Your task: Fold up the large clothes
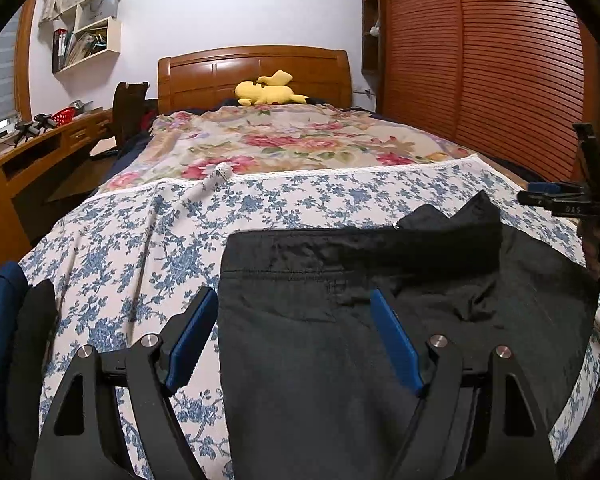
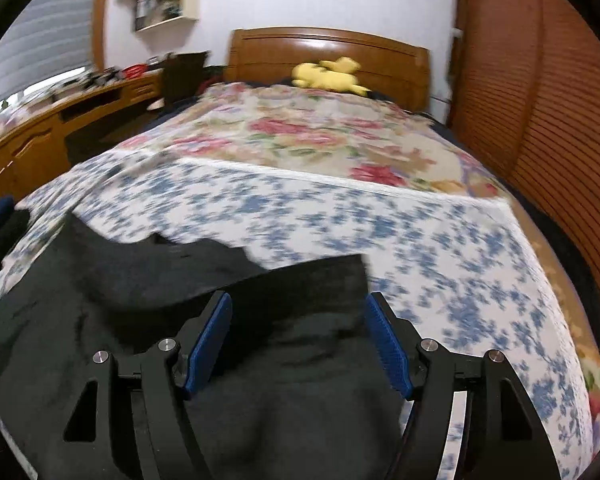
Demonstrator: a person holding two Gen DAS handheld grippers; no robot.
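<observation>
— Blue pads sit nearest: your left gripper point(image 1: 294, 334) tilts down over the black garment point(image 1: 380, 340), fingers apart, gripping nothing.

— And my right?

— Your right gripper point(image 2: 298, 340) also spread, above the same dark cloth; that view is blurred, so contact is probably none. It lies on the blue-flowered sheet point(image 1: 140, 248). Beyond are the yellow plush toy point(image 1: 266, 90) and headboard point(image 1: 256, 70).

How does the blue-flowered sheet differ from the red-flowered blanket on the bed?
The blue-flowered sheet has small blue sprigs on white; the red-flowered blanket has big pink-red blooms on cream. The sheet lies at the near end and carries the black garment; the blanket lies nearer the headboard. Both are spread flat, floral.
</observation>
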